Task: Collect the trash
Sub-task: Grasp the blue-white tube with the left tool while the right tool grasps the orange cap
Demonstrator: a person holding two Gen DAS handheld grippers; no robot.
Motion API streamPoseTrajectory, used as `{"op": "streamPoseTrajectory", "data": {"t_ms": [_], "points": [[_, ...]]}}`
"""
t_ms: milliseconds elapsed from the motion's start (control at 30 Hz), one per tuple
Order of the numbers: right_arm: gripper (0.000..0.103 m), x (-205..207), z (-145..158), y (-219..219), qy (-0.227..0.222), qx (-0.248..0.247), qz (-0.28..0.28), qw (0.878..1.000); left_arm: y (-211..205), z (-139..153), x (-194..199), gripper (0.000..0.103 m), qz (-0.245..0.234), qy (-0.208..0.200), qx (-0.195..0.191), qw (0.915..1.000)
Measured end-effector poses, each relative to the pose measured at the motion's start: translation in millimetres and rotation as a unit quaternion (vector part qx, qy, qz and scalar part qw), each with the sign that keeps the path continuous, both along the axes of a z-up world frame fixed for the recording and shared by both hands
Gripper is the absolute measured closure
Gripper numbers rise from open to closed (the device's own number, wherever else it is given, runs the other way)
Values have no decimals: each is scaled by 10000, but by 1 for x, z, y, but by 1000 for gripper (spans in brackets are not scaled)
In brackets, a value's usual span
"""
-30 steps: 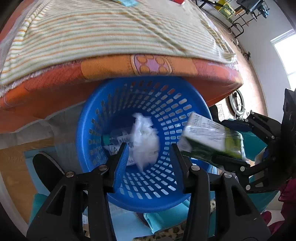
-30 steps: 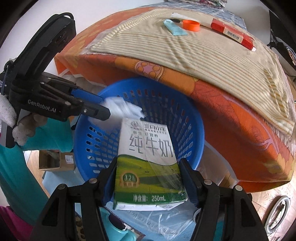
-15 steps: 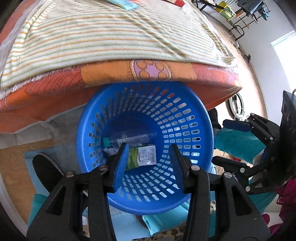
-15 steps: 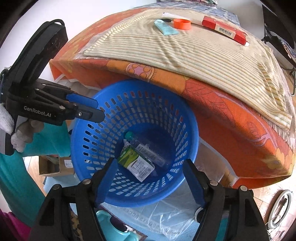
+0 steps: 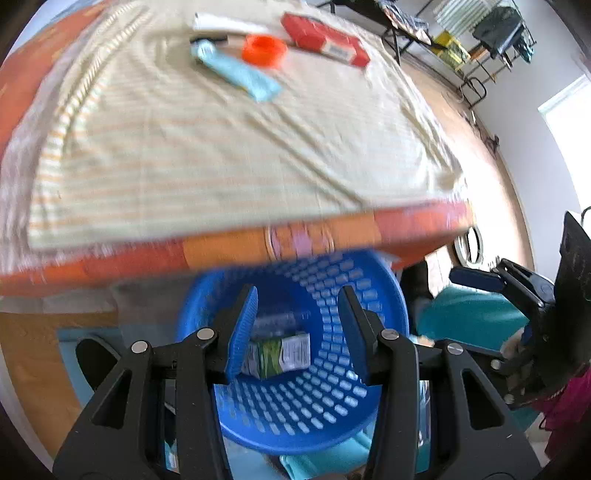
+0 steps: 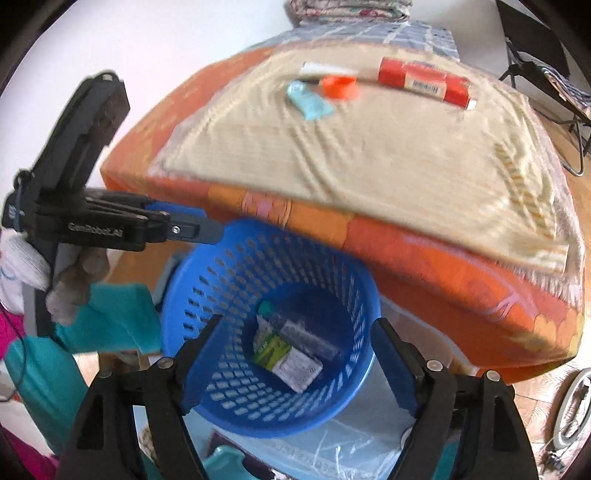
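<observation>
A blue perforated basket [image 5: 325, 413] [image 6: 207, 295] stands on the floor against the bed's edge. Inside lie a green-and-white milk carton [image 5: 280, 354] [image 6: 288, 362] and a clear plastic bottle [image 6: 303, 334]. My left gripper [image 5: 297, 328] is open and empty above the basket's near rim; it also shows in the right wrist view [image 6: 207, 230]. My right gripper [image 6: 295, 360] is open and empty over the basket; it also shows in the left wrist view [image 5: 476, 284]. On the bed lie a light blue wrapper [image 5: 240, 72] [image 6: 312, 101], an orange cap [image 5: 264, 50] [image 6: 340, 86], a red box [image 5: 325, 38] [image 6: 424, 83] and a white tube [image 5: 221, 26] [image 6: 321, 68].
The bed has a striped beige sheet [image 5: 221, 147] [image 6: 369, 155] over an orange cover [image 6: 443, 266]. Clear plastic sheeting [image 6: 351, 450] and teal cloth [image 6: 110, 321] lie on the floor by the basket. A black chair [image 6: 546, 55] and racks [image 5: 480, 33] stand beyond the bed.
The white tissue and the milk carton dropped from the grippers into the basket. Both grippers opened and have lifted and tilted up, bringing the items on the bed into view.
</observation>
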State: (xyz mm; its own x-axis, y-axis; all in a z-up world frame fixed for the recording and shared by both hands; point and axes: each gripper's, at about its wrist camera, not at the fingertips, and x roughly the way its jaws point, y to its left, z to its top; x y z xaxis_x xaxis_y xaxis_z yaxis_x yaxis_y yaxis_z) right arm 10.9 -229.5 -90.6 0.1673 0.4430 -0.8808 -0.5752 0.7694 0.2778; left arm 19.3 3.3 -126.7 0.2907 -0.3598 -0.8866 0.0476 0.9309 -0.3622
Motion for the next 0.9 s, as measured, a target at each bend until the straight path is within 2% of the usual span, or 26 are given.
{"op": "streamPoseTrajectory", "data": {"t_ms": [300, 433, 567, 700, 900], "points": [[20, 56, 41, 6, -355, 250, -336, 9985, 27, 26, 53, 57, 412, -389, 28, 9984], [20, 83, 52, 11, -375, 388, -479, 9974, 38, 29, 80, 57, 600, -484, 59, 9970], [20, 107, 60, 20, -391, 428, -541, 9968, 54, 26, 104, 57, 869, -471, -89, 9951], [21, 135, 62, 28, -350, 524, -651, 9959, 64, 24, 128, 57, 1039, -493, -165, 9932], [28, 177, 48, 43, -97, 708, -875, 9936, 80, 7, 159, 57, 1357, -312, -370, 9896]]}}
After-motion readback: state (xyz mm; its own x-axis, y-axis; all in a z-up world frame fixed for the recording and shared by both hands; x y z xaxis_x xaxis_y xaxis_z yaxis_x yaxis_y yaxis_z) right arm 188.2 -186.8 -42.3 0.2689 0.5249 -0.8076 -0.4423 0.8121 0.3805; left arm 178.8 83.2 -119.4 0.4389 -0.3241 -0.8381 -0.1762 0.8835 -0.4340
